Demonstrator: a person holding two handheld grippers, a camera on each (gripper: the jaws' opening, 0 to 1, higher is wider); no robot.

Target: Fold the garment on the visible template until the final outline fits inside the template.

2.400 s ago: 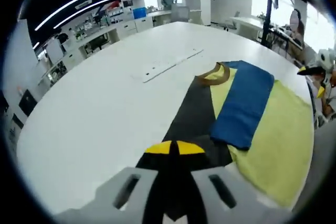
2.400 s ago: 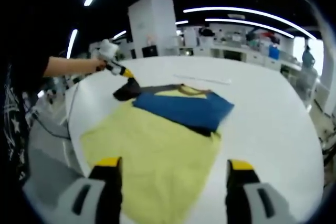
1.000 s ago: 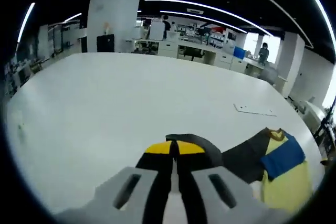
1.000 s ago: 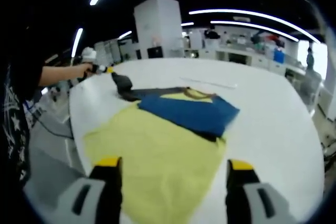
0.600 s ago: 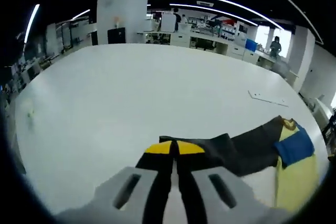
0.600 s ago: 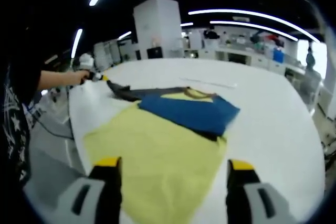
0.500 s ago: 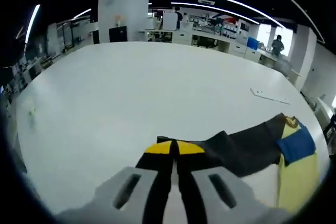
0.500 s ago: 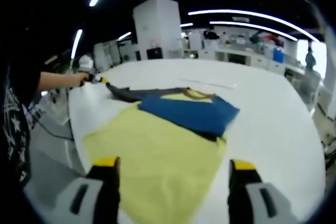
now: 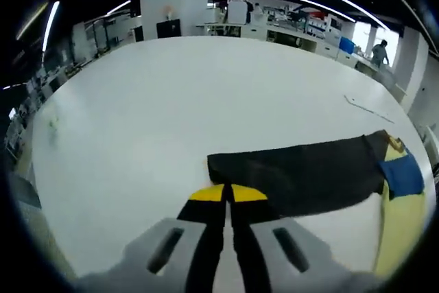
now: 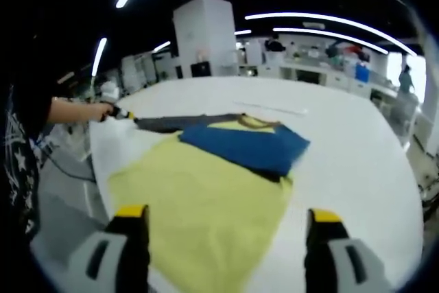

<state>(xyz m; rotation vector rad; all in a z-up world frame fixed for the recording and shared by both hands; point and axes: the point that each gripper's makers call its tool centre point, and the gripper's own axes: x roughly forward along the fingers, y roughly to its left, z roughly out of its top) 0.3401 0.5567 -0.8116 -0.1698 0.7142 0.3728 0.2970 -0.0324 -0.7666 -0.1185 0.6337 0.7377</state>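
The garment has a yellow body, a blue sleeve folded across its chest and a black sleeve stretched out flat to the left. In the left gripper view the black sleeve lies long across the white table, with the blue sleeve and yellow body at the right edge. My left gripper is shut on the black sleeve's cuff end, and it appears as the left gripper in a person's hand. My right gripper stands open over the yellow hem, holding nothing.
A thin white strip lies on the table beyond the collar, and the same strip is far right in the left gripper view. The table edge runs close to the garment's left side. Benches, a pillar and people stand far behind.
My left gripper has drawn the black sleeve outward, from bunched beside the collar to stretched flat across the table. The right gripper stays open over the hem.
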